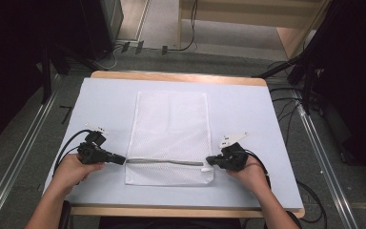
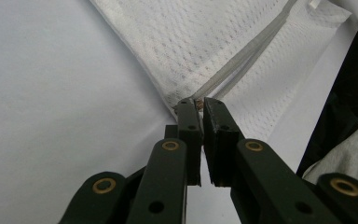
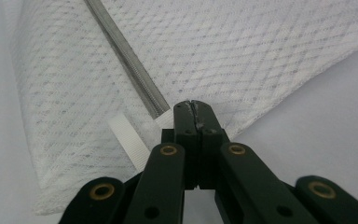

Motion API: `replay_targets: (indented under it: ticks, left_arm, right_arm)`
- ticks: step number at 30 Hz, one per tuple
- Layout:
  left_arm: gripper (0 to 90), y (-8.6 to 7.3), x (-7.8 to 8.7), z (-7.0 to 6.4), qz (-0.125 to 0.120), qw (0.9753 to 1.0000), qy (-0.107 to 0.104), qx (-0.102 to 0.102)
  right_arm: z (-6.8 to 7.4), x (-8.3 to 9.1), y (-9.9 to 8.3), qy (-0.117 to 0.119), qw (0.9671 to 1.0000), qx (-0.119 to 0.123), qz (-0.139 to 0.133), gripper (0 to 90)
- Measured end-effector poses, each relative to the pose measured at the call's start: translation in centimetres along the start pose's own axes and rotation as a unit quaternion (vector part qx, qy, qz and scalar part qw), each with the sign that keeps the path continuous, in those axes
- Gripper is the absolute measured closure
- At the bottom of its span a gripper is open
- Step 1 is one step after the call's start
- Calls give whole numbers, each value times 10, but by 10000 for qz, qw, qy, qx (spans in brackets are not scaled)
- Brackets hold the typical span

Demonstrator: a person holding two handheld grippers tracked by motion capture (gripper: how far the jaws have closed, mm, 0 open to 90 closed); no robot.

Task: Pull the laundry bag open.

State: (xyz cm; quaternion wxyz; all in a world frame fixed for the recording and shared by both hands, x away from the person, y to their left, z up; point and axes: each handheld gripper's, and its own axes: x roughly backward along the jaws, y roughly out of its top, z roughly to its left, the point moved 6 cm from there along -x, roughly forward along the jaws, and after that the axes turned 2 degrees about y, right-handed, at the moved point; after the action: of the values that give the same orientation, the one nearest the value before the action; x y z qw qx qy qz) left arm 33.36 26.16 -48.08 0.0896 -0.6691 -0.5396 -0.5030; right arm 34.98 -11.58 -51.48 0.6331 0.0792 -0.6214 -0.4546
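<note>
A white mesh bag (image 1: 169,124) lies flat in the middle of the pale table (image 1: 248,109), with a grey zipper (image 1: 164,161) running across its near end. My left gripper (image 1: 122,160) is at the zipper's left end. In the left gripper view its jaws (image 2: 198,103) are pinched on a small brownish zipper pull at the bag's (image 2: 214,42) edge, where the zipper (image 2: 242,60) starts. My right gripper (image 1: 208,160) is at the zipper's right end. It is shut (image 3: 193,106) on the mesh bag (image 3: 237,51) just past the zipper (image 3: 130,60), beside a white ribbon tab (image 3: 128,135).
The table has a wooden rim (image 1: 181,76). Bare table surface lies on both sides of the bag. Beyond the far edge, cables (image 1: 124,47) lie on the grey floor. Metal rails (image 1: 24,143) run along both sides and dark curtains hang at left and right.
</note>
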Motion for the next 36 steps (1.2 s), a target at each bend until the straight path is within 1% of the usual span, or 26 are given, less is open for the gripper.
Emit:
replay_targets:
  ticks: [1,2,5,6,7,9,10,11,12,14,15,16,17,18,20,22,25,26,27,28,29,30,32,33,34,36]
  left_arm:
    - [825,1,0,0,-78,10000,16,6]
    - [787,2,1,1,-121,9999,17,-31]
    - [735,5,2,2,-300,9994,137,-126]
    - [721,5,2,2,-335,9993,136,-115]
    - [701,6,3,3,-386,9989,194,-154]
    - [677,8,5,4,-536,9979,304,-213]
    - [651,9,7,4,-602,9971,374,-272]
    - [636,10,8,4,-684,9964,436,-259]
    - [630,12,10,5,-799,9949,539,-289]
    - [590,13,14,8,-927,9932,636,-305]
    - [581,13,15,8,-966,9929,625,-294]
    - [562,13,15,10,-971,9927,657,-287]
    - [549,13,16,12,-952,9927,688,-268]
    - [545,13,16,13,-957,9923,742,-244]
    - [536,13,17,16,-971,9911,878,-225]
    - [506,15,19,19,-1068,9893,962,-242]
    - [471,17,22,23,-1185,9863,1129,-221]
    - [458,17,23,26,-1214,9851,1197,-249]
    - [447,17,23,28,-1230,9844,1233,-247]
    - [442,17,24,29,-1224,9843,1251,-235]
    - [442,17,24,30,-1217,9849,1221,-186]
    - [439,17,25,32,-1238,9841,1266,-155]
    - [436,18,26,35,-1227,9827,1375,-181]
    - [427,18,26,37,-1215,9819,1444,-185]
    - [417,18,27,39,-1230,9805,1521,-197]
    - [387,19,28,42,-1237,9789,1612,-226]
  right_arm:
    - [0,0,0,20,10000,0,11,882]
    - [0,0,1,66,10000,-14,-20,858]
    - [1,2,6,85,9999,-37,-121,837]
    - [1,2,7,70,9999,-33,-141,826]
    - [1,3,8,43,9998,-33,-185,823]
    - [1,5,10,44,9996,-34,-260,798]
    - [1,6,11,27,9995,-56,-316,787]
    - [0,8,12,38,9993,-90,-373,767]
    - [-1,10,13,29,9990,-152,-414,752]
    - [-4,13,14,-4,9984,-233,-524,721]
    - [-7,14,14,-58,9979,-286,-580,700]
    - [-8,16,14,-85,9976,-354,-595,695]
    - [-10,17,14,-97,9973,-376,-618,671]
    - [-13,19,14,-158,9967,-405,-684,631]
    - [-18,22,14,-242,9955,-522,-759,596]
    - [-22,25,13,-302,9939,-655,-838,556]
    - [-30,28,12,-433,9917,-757,-944,492]
    - [-33,30,12,-491,9911,-767,-975,481]
    - [-35,31,11,-536,9904,-807,-986,470]
    - [-38,33,10,-601,9892,-849,-1031,452]
    - [-39,34,9,-623,9888,-855,-1053,440]
    - [-42,35,8,-698,9878,-904,-1062,426]
    - [-45,36,6,-757,9864,-972,-1091,403]
    - [-47,37,5,-801,9854,-1010,-1109,394]
    - [-49,38,4,-837,9847,-1042,-1118,385]
    - [-52,39,2,-887,9831,-1128,-1136,374]
